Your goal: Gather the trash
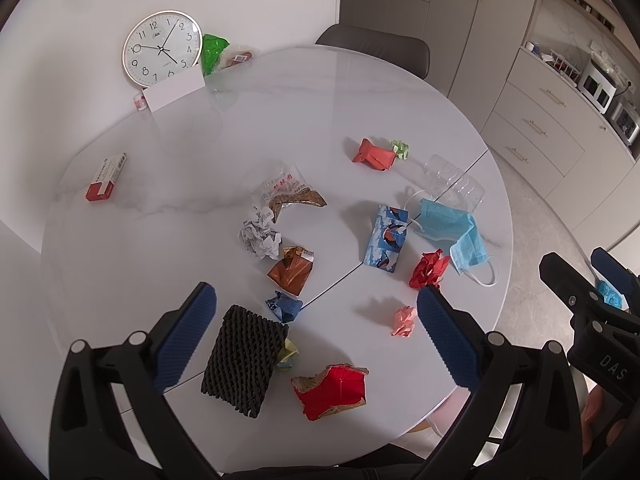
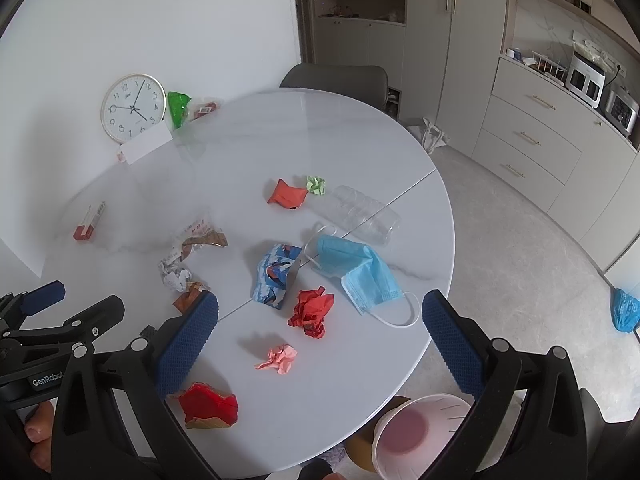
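Both grippers — left point(image 1: 316, 336), right point(image 2: 320, 340) — spread wide, empty; pink bin point(image 2: 420, 432) half-hidden under table point(image 2: 360, 140).

The numerals 1 to 12 are shown on the face of the wall clock point(image 1: 161, 49) propped at the far edge of the surface. "DAS" is printed in grey on the black body of the right gripper point(image 1: 588, 280), and "GenRobot" is read on the left gripper point(image 2: 44, 300); the red characters on the clear wrapper point(image 1: 285, 185) are too small to be made out
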Motion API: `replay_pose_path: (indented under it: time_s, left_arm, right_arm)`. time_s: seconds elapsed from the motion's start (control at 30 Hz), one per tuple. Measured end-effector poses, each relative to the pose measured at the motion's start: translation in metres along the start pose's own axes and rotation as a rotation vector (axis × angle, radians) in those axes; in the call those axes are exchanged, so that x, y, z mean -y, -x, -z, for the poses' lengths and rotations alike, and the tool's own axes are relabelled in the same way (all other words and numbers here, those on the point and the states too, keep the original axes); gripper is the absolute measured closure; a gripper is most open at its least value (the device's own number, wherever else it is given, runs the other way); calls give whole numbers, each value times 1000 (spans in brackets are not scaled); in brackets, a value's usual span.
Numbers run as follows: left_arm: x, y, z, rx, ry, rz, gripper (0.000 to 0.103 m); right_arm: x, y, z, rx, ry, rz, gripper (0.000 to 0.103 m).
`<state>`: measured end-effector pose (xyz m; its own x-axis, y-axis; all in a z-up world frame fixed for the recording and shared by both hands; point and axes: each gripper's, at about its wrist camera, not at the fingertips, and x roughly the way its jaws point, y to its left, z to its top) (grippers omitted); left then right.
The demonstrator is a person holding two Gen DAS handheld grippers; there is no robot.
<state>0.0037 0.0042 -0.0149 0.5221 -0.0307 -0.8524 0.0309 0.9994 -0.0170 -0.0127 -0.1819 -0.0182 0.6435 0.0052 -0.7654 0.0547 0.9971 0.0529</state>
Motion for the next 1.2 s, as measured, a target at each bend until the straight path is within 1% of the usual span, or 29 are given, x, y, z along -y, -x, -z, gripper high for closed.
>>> replay_pose_path:
  time_s: [1.1, 1.2]
  left_arm:
    - [-10, -4, 0, -21, 13, 1, 6]
    - [-13, -5, -1, -8, -12, 2, 6]
  right_arm:
    - [-7, -1, 3, -14, 10, -3, 2]
    - [-8, -3, 3, -19, 17, 0, 2]
